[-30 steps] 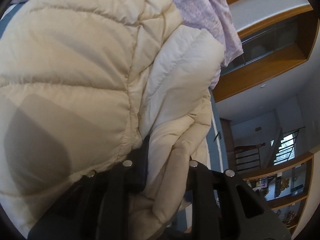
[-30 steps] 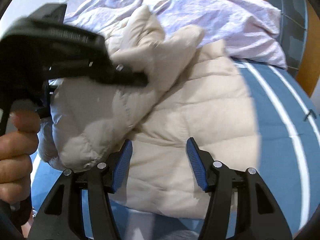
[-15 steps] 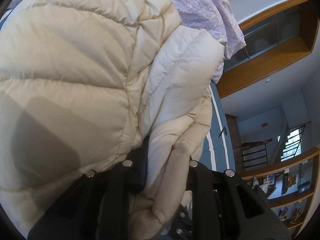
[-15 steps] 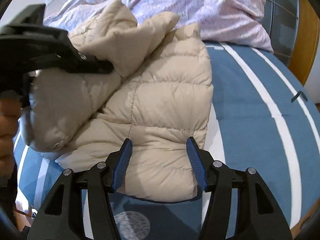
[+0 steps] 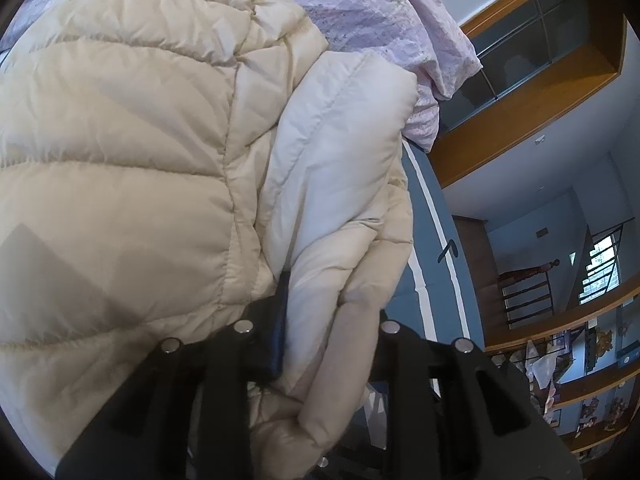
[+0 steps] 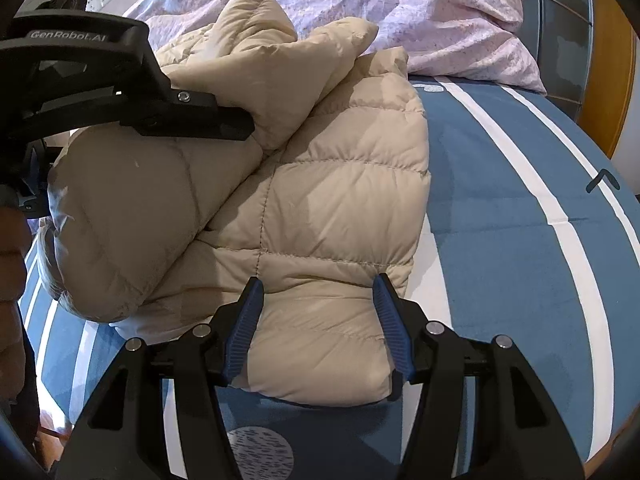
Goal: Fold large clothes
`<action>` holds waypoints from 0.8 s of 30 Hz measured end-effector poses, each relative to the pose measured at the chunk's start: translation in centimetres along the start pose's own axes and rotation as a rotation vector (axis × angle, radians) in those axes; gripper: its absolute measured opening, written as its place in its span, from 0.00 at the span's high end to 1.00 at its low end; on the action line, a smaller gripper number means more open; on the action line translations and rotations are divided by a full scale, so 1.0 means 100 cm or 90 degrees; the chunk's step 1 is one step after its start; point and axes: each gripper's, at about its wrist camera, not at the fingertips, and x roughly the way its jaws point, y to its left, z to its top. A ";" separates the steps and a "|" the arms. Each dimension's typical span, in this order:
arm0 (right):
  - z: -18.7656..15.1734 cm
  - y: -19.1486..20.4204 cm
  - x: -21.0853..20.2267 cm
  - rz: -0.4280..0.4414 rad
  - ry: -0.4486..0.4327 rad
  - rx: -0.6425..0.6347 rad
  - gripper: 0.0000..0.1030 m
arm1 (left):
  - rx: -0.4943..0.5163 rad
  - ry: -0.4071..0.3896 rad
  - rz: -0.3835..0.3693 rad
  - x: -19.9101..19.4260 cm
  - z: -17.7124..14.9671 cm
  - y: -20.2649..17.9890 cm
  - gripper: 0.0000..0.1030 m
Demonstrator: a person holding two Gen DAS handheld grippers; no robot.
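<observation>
A cream quilted puffer jacket [image 6: 340, 200] lies on the blue striped bed cover [image 6: 520, 220]. My left gripper [image 5: 328, 320] has a thick folded-over part of the jacket [image 5: 140, 140] between its fingers. Its jaws are opening, with the pads still against the fabric. In the right wrist view the same left gripper [image 6: 224, 120] holds that fold raised over the jacket's left side, and a hand [image 6: 12, 260] grips its handle. My right gripper [image 6: 318, 320] stands open just above the jacket's near hem, one finger to each side of it.
A crumpled pink duvet [image 6: 400, 12] lies at the head of the bed behind the jacket. A wooden headboard [image 5: 520, 128] and wooden shelves [image 5: 580, 368] stand past the bed's right edge. Bare blue cover stretches to the right of the jacket.
The right gripper has come down and closer to the jacket's near hem. The left gripper has carried the held fold across the jacket, and the gap between its fingers has widened slightly.
</observation>
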 end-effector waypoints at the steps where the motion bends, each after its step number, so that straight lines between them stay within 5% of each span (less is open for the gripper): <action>1: 0.001 -0.002 0.001 0.001 0.000 0.001 0.44 | 0.000 -0.001 0.000 -0.001 -0.002 0.001 0.74; 11: -0.001 -0.002 0.000 0.003 -0.003 0.011 0.43 | -0.001 -0.004 0.003 0.003 -0.005 -0.002 0.74; 15: 0.000 -0.002 0.000 0.004 -0.003 0.015 0.43 | 0.009 -0.004 -0.002 -0.001 -0.007 -0.006 0.64; 19: 0.001 -0.003 0.001 0.005 -0.001 0.019 0.43 | 0.020 -0.009 -0.027 -0.012 -0.010 -0.013 0.31; 24: 0.001 -0.004 0.001 0.004 0.004 0.029 0.43 | 0.056 -0.028 -0.010 -0.036 -0.016 -0.023 0.29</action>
